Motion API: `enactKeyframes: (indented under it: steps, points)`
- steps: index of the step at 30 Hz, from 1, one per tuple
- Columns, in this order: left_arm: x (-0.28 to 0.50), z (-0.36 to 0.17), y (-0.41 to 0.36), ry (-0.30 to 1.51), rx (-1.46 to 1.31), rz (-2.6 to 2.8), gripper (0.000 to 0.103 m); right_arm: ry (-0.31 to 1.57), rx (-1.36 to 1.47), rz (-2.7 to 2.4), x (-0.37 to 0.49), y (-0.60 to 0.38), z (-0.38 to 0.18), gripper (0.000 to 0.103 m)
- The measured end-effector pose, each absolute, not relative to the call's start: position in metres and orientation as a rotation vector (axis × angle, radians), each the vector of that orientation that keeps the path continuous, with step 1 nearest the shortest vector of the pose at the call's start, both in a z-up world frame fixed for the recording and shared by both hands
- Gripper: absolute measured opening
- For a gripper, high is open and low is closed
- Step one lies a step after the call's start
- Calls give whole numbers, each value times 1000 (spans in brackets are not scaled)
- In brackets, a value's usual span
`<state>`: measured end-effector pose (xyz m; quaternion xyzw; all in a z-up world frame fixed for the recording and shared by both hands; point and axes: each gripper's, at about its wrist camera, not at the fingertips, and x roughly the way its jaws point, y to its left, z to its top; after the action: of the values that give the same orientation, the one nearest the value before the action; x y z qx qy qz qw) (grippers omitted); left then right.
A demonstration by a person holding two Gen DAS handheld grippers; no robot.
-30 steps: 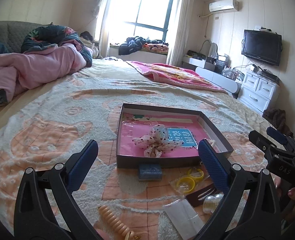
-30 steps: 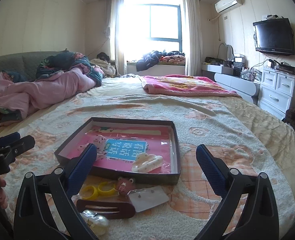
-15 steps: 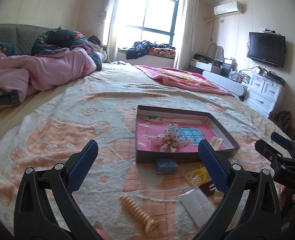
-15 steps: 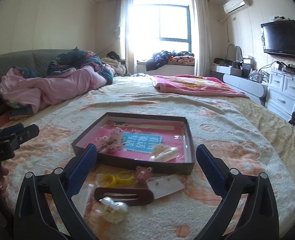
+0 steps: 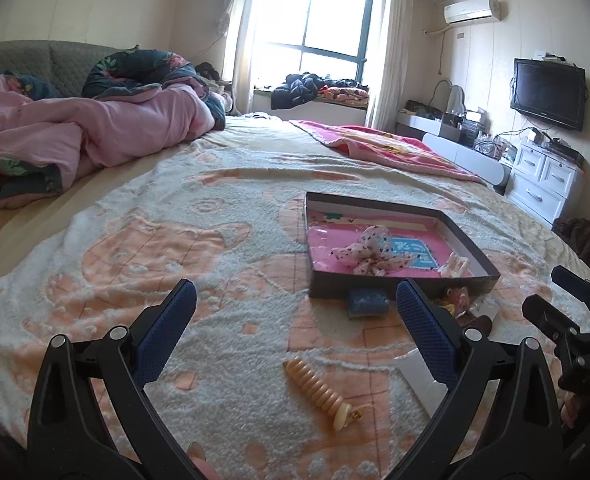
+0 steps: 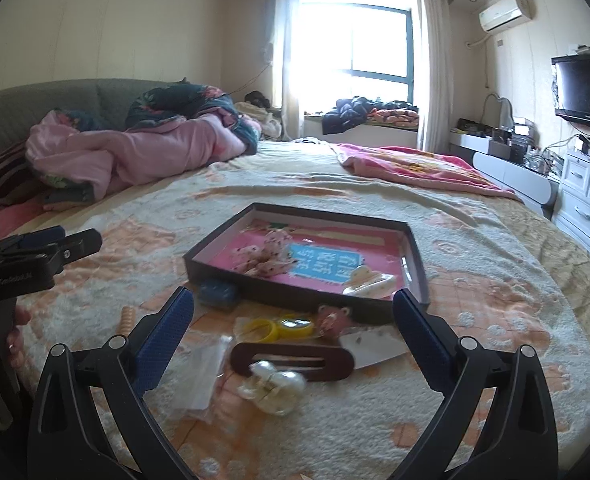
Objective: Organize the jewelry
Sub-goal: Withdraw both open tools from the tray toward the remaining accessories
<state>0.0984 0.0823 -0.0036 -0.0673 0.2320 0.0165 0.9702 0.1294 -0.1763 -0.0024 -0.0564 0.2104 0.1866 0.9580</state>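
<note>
A shallow dark box with a pink lining lies on the bedspread and holds a spotted bow and a cream clip. Loose in front of it lie a blue clip, a beige spiral hair tie, yellow rings, a brown barrette, a pearl clip and clear packets. My left gripper is open above the spiral tie. My right gripper is open above the barrette pile. Both are empty.
A pink quilt heap lies at the far left of the bed and a pink blanket at the far right. White drawers and a wall television stand to the right of the bed.
Both grippers have swung left and pulled back, so the box now sits further right and farther off in both views. The spiral hair tie came fully into the left wrist view.
</note>
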Motion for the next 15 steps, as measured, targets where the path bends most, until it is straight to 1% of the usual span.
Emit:
enactKeyframes:
  steps: [15]
  points:
    - [89,-24,97,524,-143,27,92,465,-147,437,113,-157,-22,97]
